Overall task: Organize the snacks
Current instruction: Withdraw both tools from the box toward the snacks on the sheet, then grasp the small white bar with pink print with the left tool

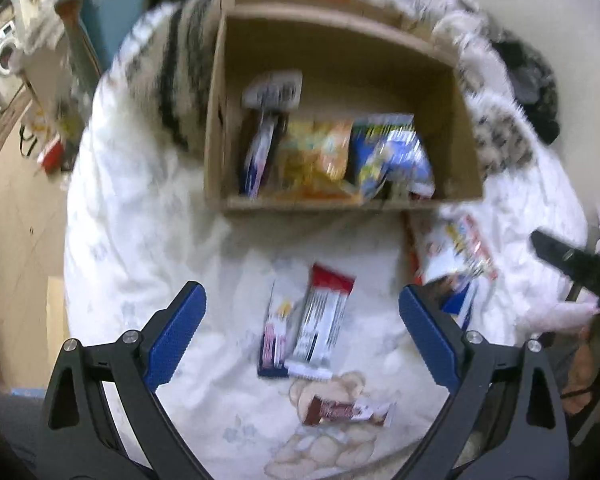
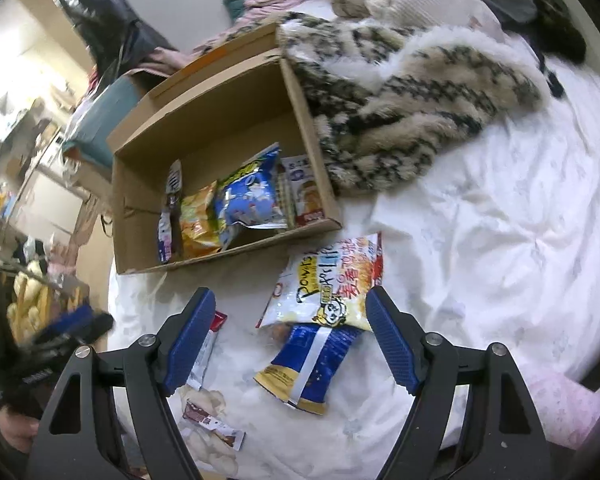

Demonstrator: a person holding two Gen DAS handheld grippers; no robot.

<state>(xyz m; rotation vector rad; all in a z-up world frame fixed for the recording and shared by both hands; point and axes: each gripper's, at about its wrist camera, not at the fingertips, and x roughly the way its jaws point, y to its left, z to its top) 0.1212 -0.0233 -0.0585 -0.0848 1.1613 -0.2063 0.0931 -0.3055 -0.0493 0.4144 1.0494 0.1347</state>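
An open cardboard box (image 1: 340,60) (image 2: 204,120) sits on the bed with several snack bags standing inside. My left gripper (image 1: 302,336) is open above two bars lying side by side: a red-and-white bar (image 1: 326,316) and a white-and-pink bar (image 1: 278,328). A small brown bar (image 1: 346,412) (image 2: 214,424) lies nearer to me. My right gripper (image 2: 291,344) is open over a blue-and-yellow bag (image 2: 312,364), its pads clear of it. A white chip bag (image 2: 332,284) (image 1: 456,248) overlaps that bag's far end, just in front of the box.
A furry black-and-cream blanket (image 2: 400,100) lies against the box's right side and behind it. The white duvet (image 2: 480,220) spreads to the right. The bed's edge and the floor (image 1: 24,220) are at the left. The other gripper (image 1: 572,264) (image 2: 72,328) shows in each view.
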